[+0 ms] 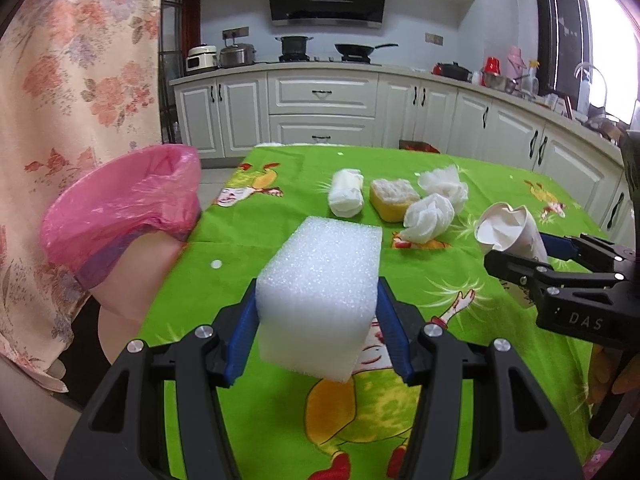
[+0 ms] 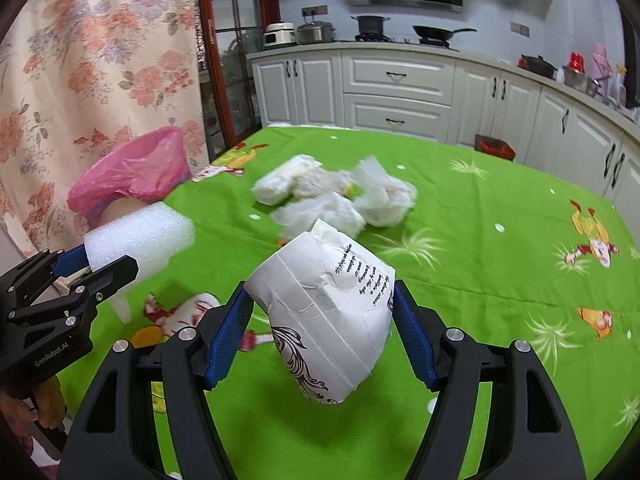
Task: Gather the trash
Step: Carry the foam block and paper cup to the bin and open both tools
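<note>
A: Left gripper (image 1: 318,312) clamped on the foam block (image 1: 320,292), lifted over the green tablecloth (image 1: 460,308). Judged very light, springy; flat sides take the pads well. Long axis runs forward, away from the camera

B: Right gripper (image 2: 320,320) pinched on the crushed paper cup (image 2: 324,316), also off the table. Thin, already creased, likely to collapse if squeezed; mouth points forward, base toward the camera. Pink-lined bin (image 1: 128,208) stands at the table's left edge; tissues (image 1: 430,216) lie beyond
</note>
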Tool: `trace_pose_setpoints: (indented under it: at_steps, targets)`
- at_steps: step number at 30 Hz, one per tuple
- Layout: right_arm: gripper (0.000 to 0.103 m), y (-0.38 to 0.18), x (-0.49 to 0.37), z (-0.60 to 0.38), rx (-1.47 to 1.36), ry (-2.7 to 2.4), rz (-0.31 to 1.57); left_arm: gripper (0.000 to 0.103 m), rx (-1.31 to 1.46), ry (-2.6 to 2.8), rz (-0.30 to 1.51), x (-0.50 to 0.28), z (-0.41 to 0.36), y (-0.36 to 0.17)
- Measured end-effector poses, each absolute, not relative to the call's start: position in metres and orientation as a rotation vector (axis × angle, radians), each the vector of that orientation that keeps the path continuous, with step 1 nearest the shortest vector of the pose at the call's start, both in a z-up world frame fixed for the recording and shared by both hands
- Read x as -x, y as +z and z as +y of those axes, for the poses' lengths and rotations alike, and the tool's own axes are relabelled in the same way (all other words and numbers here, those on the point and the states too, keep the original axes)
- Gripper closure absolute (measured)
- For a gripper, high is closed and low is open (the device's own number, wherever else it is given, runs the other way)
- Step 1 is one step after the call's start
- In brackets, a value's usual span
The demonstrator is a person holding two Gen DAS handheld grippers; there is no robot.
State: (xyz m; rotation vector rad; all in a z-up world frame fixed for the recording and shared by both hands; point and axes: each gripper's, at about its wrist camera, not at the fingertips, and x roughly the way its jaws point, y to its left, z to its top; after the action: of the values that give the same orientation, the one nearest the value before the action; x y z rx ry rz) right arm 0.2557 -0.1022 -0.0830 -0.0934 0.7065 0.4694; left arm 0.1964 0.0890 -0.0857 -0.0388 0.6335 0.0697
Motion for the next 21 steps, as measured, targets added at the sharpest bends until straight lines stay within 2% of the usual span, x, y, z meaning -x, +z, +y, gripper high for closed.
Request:
trace_pose_setpoints:
  at_steps: [21]
  targets:
    - [0.036, -0.033, -0.263, 0.025, 0.219, 0.711, 0.576, 0.049, 0.143, 0.291, 0.495, -0.167, 0.204, -0.037]
